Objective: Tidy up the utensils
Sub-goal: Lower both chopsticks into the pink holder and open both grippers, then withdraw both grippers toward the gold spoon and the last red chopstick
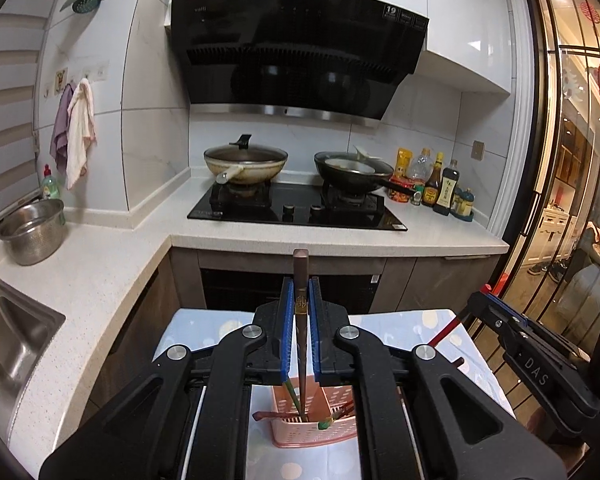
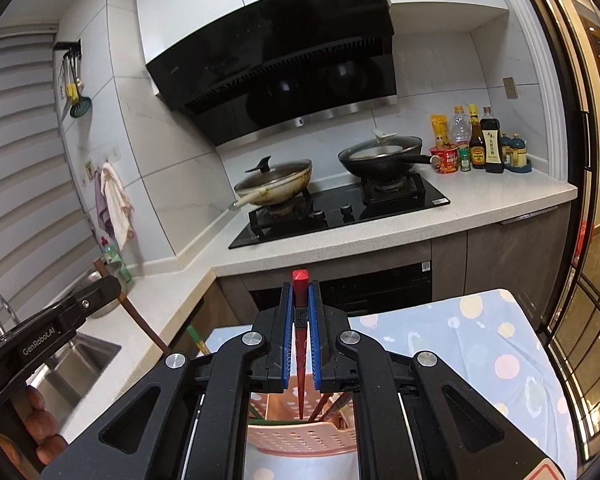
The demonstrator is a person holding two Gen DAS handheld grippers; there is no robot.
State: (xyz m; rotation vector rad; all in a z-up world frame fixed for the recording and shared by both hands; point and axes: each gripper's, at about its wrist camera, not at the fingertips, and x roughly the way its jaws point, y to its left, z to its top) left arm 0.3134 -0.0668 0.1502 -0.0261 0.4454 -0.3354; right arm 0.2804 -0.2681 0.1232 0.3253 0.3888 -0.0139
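My left gripper is shut on a dark brown chopstick that stands nearly upright, its thin end down inside a pink perforated basket. Red and green chopsticks lie in that basket. My right gripper is shut on a red chopstick, whose tip hangs just over the pink basket. In the left wrist view the right gripper shows at the right edge with the red chopstick. The right wrist view shows the left gripper at the left with its brown chopstick.
The basket stands on a small table with a blue dotted cloth. Behind it are a counter with a hob, two pans and sauce bottles. A sink and a steel bowl lie left. A glass door is right.
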